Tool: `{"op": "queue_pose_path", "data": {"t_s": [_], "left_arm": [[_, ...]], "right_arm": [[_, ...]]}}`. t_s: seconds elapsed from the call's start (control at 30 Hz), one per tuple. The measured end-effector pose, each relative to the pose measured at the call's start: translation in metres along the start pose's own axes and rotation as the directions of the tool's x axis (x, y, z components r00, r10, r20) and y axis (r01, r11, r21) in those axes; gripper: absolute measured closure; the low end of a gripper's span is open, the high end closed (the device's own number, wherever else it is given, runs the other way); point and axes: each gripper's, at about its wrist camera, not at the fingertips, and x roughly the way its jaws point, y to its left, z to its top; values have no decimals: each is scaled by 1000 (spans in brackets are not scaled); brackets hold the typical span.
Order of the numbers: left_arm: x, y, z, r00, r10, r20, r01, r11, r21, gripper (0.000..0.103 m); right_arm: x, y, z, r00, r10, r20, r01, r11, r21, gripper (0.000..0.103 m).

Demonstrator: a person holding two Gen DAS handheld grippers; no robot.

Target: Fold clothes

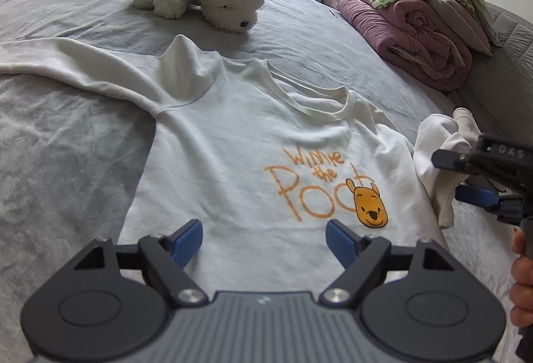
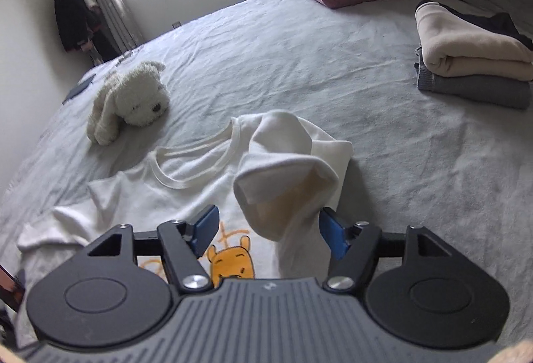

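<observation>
Left gripper (image 1: 265,238) hangs wide open over the white sweatshirt (image 1: 233,143), which is spread print-up on the grey bed (image 1: 66,146). Right gripper (image 2: 266,231) has its jaws apart too, with the folded-over sleeve (image 2: 286,183) loose between them.

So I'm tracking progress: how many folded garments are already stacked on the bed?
2: a beige garment on top of a grey garment, far right. Something dark behind may be hidden.
</observation>
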Motion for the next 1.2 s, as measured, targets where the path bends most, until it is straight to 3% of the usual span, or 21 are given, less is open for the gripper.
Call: {"op": "queue_pose_path", "data": {"t_s": [0.1,0.13,0.17,0.2,0.23,0.27,0.4,0.73,0.87,1.03,1.1,1.13,1.17,1.2], "left_arm": [[2,-3,-3,1000,5,-1,-5,1000,20,21],[2,-3,-3,1000,7,-2,-7,1000,25,21],[3,-3,-3,1000,7,-3,-7,1000,24,21],[3,-3,-3,1000,7,-4,-7,1000,23,21],[3,-3,-3,1000,6,-5,-6,1000,21,21],[4,-2,-3,1000,5,-6,-5,1000,17,21],[5,-2,-3,1000,5,-9,-5,1000,13,21],[7,-4,-4,1000,15,-9,-14,999,38,21],[9,-5,-4,1000,20,-8,-19,999,46,21],[10,-5,-3,1000,21,-7,-21,998,52,21],[10,-4,-3,1000,21,-8,-21,998,53,21],[10,-5,-3,1000,21,-8,-20,998,53,21],[9,-5,-3,1000,21,-8,-20,998,53,21],[9,-5,-3,1000,20,-8,-20,998,53,21]], "right_arm": [[18,-10,-6,997,-64,31,64,998,6,33],[20,-19,-5,997,-62,46,61,997,37,41],[21,-27,-3,996,-58,63,54,996,72,59],[20,-33,0,996,-59,74,52,994,96,69],[18,-39,3,995,-60,83,51,992,117,85],[17,-44,7,993,-73,93,61,990,124,90],[8,-59,24,977,-154,145,136,982,127,92],[-8,-99,79,909,-311,276,294,950,101,92],[5,-110,93,907,-333,257,322,943,85,92],[23,-116,89,927,-319,196,314,948,56,90],[27,-116,86,935,-314,167,310,949,51,87],[27,-117,84,936,-315,156,310,949,57,80],[25,-118,83,937,-314,155,307,949,65,71],[22,-119,81,937,-311,157,303,950,74,53]]}}
